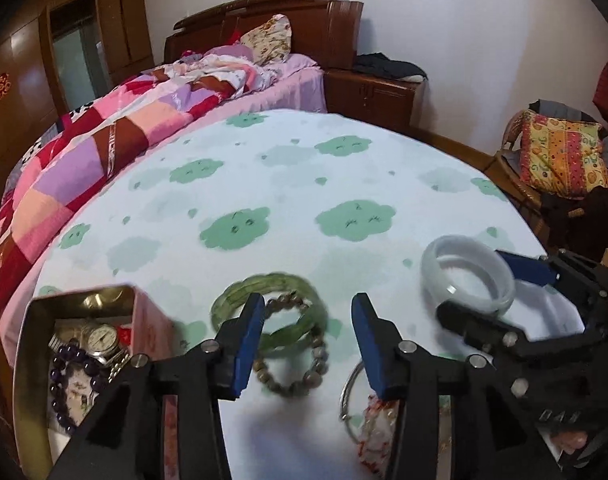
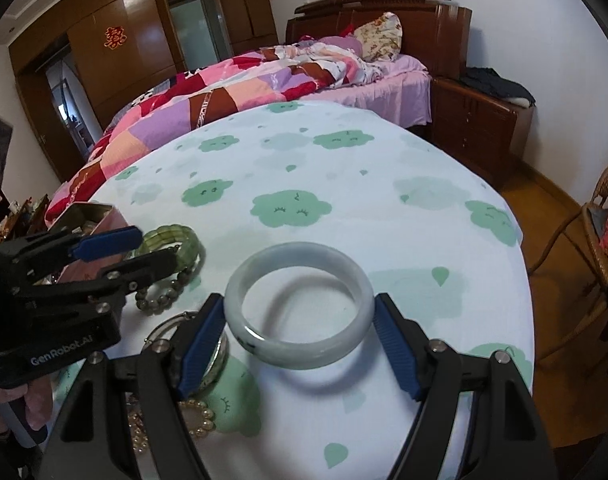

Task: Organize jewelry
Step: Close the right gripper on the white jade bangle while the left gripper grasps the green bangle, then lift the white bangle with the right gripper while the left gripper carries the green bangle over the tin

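Judging from what already lies in the tin box (image 1: 76, 296) at the left edge of the bench (image 1: 288, 184), the sorting is partly done: a watch (image 1: 100, 338) and a dark purple bead bracelet (image 1: 70, 376) sit inside it, while several pieces are still loose on the cloud-print cloth. The left gripper (image 1: 306, 344) hangs with its jaws spread wide and holding nothing, just above a green segmented bangle (image 1: 240, 298) and a brownish bead bracelet (image 1: 300, 364) that overlaps it. A thin silver hoop (image 1: 350, 390) lies near the right blue pad, with a pale beaded piece (image 2: 200, 420) close by. The right gripper (image 2: 298, 346) has its jaws open around a pale jade bangle (image 2: 298, 304), one pad on each side; the left pad looks close to the rim, though contact cannot be confirmed. That bangle lies flat on the cloth, well apart from the tin. It is thick, smooth and milky white, faintly green along the near edge, with a dark fleck there; it looks hard and slippery.
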{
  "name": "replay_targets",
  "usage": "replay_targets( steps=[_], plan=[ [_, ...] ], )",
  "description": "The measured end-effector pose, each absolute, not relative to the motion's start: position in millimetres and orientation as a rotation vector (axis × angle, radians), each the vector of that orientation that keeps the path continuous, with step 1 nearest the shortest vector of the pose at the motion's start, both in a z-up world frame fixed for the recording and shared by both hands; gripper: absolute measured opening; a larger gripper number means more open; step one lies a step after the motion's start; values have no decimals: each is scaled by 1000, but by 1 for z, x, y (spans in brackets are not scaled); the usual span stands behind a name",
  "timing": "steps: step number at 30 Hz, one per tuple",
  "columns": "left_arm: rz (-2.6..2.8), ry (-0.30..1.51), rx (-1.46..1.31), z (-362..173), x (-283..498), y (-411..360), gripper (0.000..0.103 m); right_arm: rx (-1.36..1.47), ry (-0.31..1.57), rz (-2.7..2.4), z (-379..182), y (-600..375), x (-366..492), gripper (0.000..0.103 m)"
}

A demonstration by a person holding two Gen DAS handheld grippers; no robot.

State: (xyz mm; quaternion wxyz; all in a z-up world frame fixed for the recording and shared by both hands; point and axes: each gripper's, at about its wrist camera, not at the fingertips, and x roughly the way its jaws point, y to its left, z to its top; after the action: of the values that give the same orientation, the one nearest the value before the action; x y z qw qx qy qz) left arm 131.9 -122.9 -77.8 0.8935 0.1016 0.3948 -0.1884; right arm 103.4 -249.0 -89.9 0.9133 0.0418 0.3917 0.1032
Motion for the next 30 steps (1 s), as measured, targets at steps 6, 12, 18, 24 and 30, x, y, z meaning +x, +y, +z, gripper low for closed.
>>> replay_targets(
  steps=[6, 12, 18, 24, 30],
  plan=[
    [-408, 879, 257, -91, 145, -136, 40, 95, 807, 217, -90, -251, 103, 77],
    [-393, 862, 277, -87, 139, -134, 6, 88, 801, 219, -90, -252, 102, 77],
    [-394, 748, 177, -44, 111, -105, 6, 85, 790, 225, -87, -250, 99, 77],
    [-427, 685, 20, -8, 87, -67, 6, 79, 754, 249, -72, -243, 91, 77],
    [-428, 659, -59, 6, 72, -40, 6, 52, 721, 288, -61, -225, 84, 77]
  ],
)
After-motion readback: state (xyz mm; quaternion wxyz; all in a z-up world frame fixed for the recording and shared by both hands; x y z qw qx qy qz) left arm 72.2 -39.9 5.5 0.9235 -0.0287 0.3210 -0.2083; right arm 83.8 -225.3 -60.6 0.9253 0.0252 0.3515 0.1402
